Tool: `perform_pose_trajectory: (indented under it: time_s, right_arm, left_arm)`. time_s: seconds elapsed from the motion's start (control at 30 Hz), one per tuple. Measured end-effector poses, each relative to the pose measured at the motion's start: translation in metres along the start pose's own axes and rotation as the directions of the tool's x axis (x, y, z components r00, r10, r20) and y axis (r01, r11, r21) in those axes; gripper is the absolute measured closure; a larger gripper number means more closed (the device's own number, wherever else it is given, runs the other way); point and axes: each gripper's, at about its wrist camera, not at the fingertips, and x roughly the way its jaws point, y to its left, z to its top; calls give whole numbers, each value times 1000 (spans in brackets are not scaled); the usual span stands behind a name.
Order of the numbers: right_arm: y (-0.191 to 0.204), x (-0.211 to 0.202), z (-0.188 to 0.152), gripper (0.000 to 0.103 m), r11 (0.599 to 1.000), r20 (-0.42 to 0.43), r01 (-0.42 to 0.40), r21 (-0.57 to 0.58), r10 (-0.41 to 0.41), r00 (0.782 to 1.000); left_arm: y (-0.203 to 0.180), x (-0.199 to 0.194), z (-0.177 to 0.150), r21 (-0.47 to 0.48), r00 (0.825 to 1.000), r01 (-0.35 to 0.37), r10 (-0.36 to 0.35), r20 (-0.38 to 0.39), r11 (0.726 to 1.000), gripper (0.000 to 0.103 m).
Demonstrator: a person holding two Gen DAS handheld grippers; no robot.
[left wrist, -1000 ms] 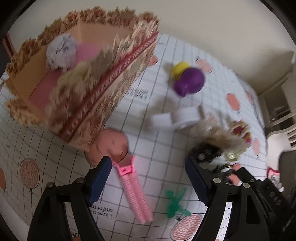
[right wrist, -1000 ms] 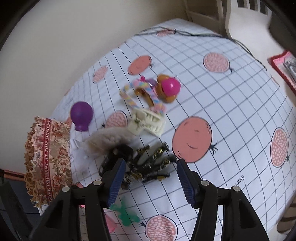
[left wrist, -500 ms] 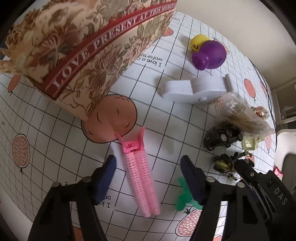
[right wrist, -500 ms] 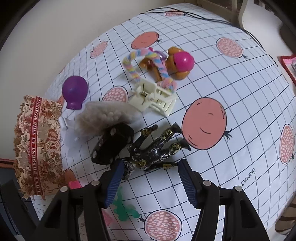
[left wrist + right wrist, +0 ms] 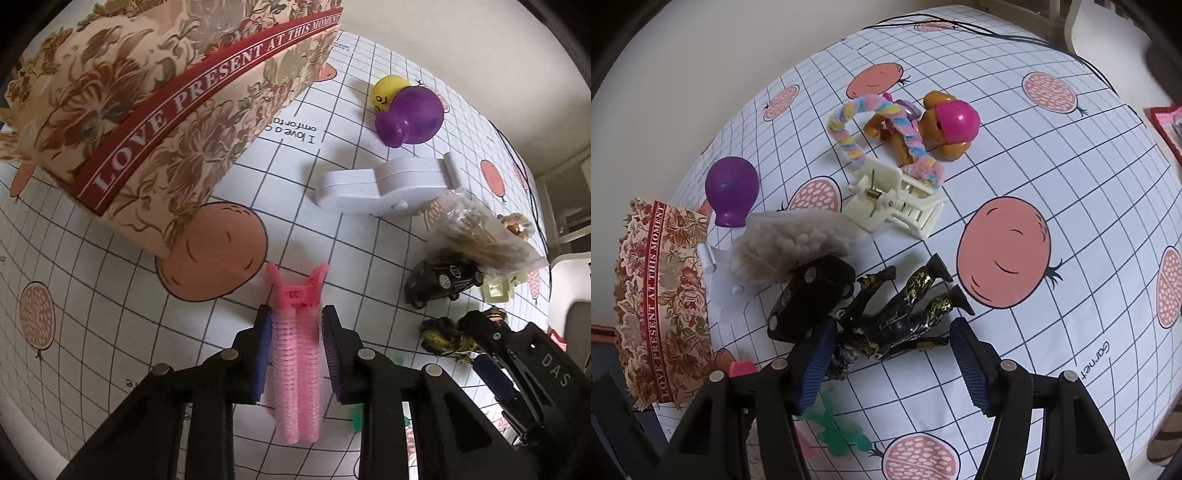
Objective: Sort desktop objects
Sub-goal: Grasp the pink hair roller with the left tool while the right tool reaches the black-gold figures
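We are gripping the pink hair roller with our left gripper, its jaws having just been closing until the blue pads press both sides of it as it lies on the checked tablecloth. Our right gripper is standing apart, straddling the black and gold figure without touching it. Beside that figure a black toy car is lying, and further left the flowered box is standing.
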Motion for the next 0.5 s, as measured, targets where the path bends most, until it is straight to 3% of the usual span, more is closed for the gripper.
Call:
perform_pose_trajectory:
  time_s: [0.3,0.43,0.5]
  right_arm:
    - [0,1,1,37,1000,4,-8,7,8,1000]
    - [-4,1,2,38,998,-1,-48,46,48,999]
    - [-7,-3,3,43,996,8,-67,65,66,998]
  left_arm:
    - [10,-7,-3,-22,999,32,-32,2,999,75]
    - [15,-12,-5,-28,999,36,-36,8,999,75]
    - [16,-16,-6,-27,999,41,-41,14,999,75]
